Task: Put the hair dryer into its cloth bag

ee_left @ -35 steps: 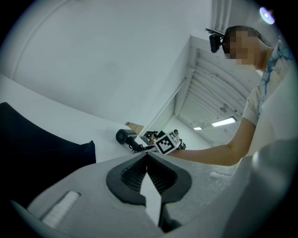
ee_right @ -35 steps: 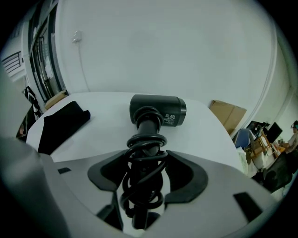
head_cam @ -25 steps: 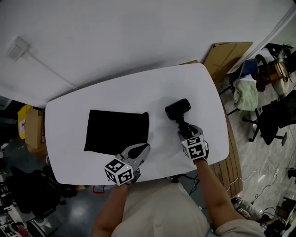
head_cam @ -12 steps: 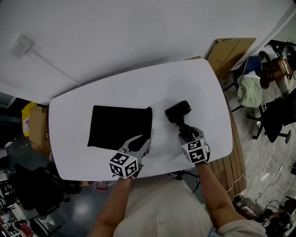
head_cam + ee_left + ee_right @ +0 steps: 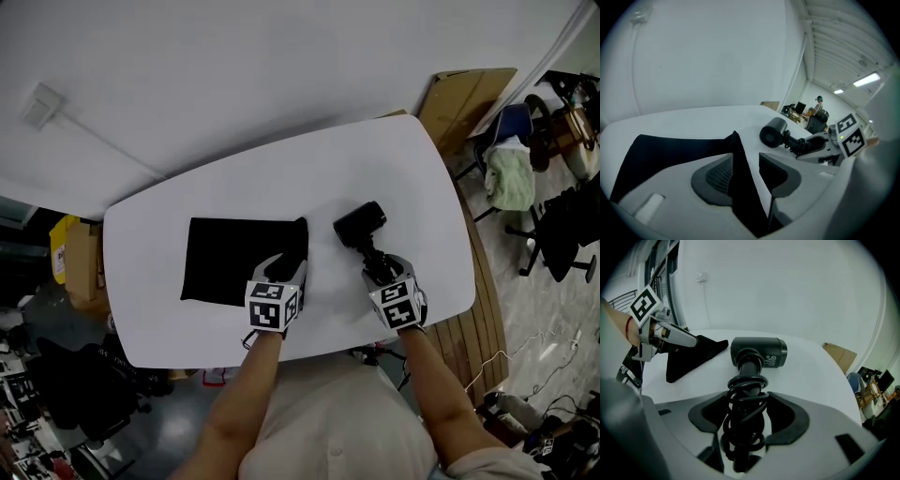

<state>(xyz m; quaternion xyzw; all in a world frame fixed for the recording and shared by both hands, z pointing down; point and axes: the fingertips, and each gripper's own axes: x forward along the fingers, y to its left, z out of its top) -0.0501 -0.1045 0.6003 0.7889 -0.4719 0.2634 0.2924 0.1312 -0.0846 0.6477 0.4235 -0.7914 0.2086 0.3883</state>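
The black hair dryer (image 5: 361,223) lies on the white table (image 5: 375,159), barrel pointing away, cord coiled around its handle. My right gripper (image 5: 378,268) is shut on that cord-wrapped handle (image 5: 746,394), with a pad pressing on each side. The flat black cloth bag (image 5: 234,262) lies to the dryer's left. My left gripper (image 5: 284,270) sits low at the bag's near right corner. Its jaws have just been opening. The bag's edge (image 5: 743,178) runs between them, and bare table shows beside the right pad.
The table's front edge runs just behind both grippers. A cardboard box (image 5: 459,103) leans at the table's far right corner. Chairs and clutter (image 5: 553,206) stand on the floor to the right, a yellow object (image 5: 61,248) to the left.
My left gripper has come forward and down from the table's front edge to the bag's right corner, and its jaws have opened over the cloth edge. The right gripper and dryer have hardly moved.
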